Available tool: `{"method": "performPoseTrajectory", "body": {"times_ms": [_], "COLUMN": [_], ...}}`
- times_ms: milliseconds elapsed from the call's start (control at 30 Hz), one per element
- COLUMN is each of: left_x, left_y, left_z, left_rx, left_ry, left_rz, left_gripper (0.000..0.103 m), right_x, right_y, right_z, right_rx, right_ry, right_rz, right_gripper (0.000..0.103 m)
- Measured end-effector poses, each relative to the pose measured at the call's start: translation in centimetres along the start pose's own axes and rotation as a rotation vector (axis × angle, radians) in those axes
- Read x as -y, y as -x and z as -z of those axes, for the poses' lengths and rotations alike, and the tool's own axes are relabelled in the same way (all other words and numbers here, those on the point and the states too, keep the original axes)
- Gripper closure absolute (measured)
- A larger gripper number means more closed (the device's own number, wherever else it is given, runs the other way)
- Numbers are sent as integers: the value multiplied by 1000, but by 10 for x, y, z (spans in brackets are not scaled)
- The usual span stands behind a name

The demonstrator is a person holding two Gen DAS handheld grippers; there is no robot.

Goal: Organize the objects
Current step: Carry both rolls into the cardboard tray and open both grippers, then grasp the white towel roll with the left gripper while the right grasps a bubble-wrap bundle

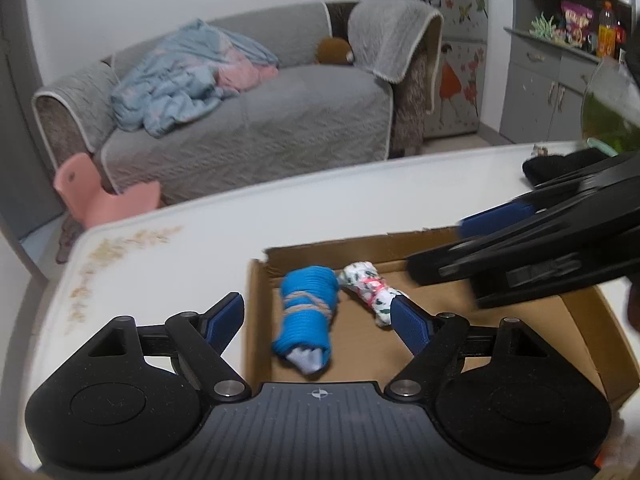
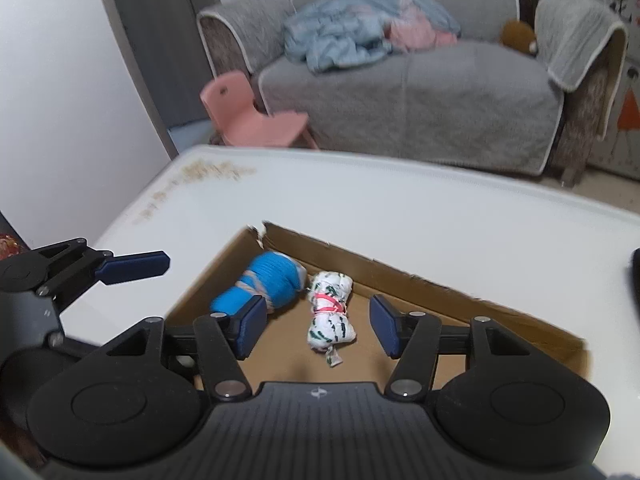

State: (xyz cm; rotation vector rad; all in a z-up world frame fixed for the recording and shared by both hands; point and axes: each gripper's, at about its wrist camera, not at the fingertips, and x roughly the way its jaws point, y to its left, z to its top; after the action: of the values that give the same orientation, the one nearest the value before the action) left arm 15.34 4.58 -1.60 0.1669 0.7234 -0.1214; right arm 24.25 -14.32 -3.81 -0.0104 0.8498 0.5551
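A shallow cardboard box (image 1: 576,332) (image 2: 500,312) lies on the white table (image 1: 320,208) (image 2: 400,208). In it lie a blue rolled cloth tied with string (image 1: 308,316) (image 2: 268,280) and a white floral rolled cloth tied with a pink band (image 1: 370,286) (image 2: 330,312), side by side. My left gripper (image 1: 320,320) is open and empty above the blue roll; it also shows in the right wrist view (image 2: 160,262). My right gripper (image 2: 318,328) is open and empty above the floral roll; it also shows in the left wrist view (image 1: 460,240).
A black object (image 1: 560,166) lies on the table at the far right. Beyond the table stand a grey sofa (image 2: 420,92) with a blue blanket, a pink child's chair (image 2: 248,116) and grey cabinets (image 1: 552,80).
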Motion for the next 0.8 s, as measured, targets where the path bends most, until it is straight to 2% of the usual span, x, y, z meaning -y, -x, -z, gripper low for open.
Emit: {"method": "performPoseTrajectory", "body": {"times_ms": [100, 200, 300, 400, 533, 667, 800], "left_x": [-14, -28, -39, -48, -48, -49, -49], "left_y": [39, 81, 118, 138, 142, 134, 125], "left_z": [11, 33, 65, 102, 146, 180, 199], "left_rx": [42, 85, 119, 108, 58, 7, -32], "left_ry": [28, 55, 92, 153, 232, 304, 337], "left_rz": [-13, -39, -80, -104, -120, -104, -110], "left_gripper": [15, 9, 3, 1, 1, 1, 2], "right_x": [-8, -16, -27, -34, -20, -17, -16], "right_y": [44, 87, 127, 154, 165, 150, 133], "right_z": [11, 34, 69, 114, 177, 227, 248], "right_rx": [57, 115, 172, 218, 248, 247, 230], "right_ry": [26, 58, 100, 133, 169, 160, 161], "right_rz": [-13, -8, 12, 50, 102, 134, 163], "right_gripper": [37, 33, 24, 17, 13, 12, 15]}}
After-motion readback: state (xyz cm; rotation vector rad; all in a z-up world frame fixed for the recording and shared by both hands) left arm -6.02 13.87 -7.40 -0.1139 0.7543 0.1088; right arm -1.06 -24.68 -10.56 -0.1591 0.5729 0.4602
